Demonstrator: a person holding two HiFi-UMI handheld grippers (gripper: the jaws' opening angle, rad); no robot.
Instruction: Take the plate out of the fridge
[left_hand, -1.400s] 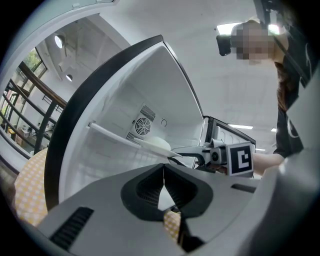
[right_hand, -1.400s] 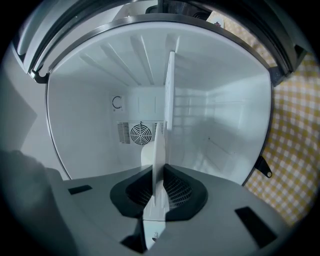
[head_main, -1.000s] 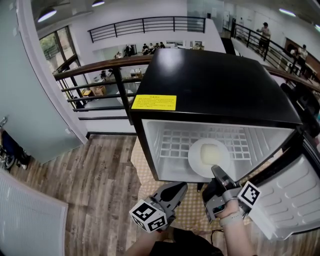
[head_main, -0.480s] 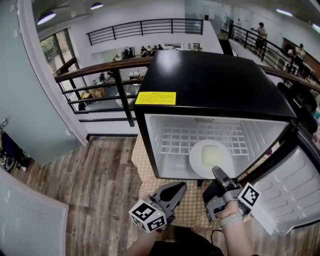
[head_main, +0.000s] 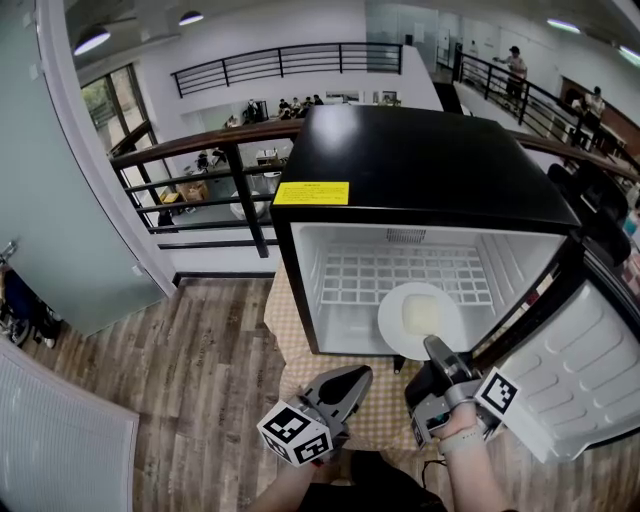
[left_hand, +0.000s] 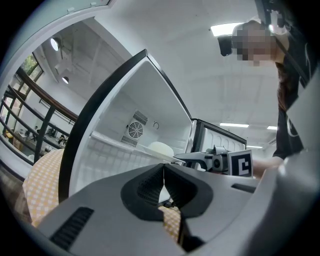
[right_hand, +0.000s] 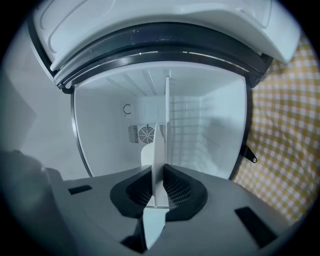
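White-lined fridge (head_main: 430, 170) w/ door open, same as 1 s ago: still holds plate (head_main: 420, 312) on wire shelf (head_main: 350, 285) at fridge's front right, plate's near rim pinched edge-on btwn right gripper (head_main: 433, 346) jaws, left gripper (head_main: 363, 373) jaws pressed together, empty, just below fridge's opening.

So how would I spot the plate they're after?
Find the small black fridge with its door swung open to the right. On the white wire shelf inside lies the plate, round and white and the only thing in there. Its near rim is pinched by the right hand-held gripper.
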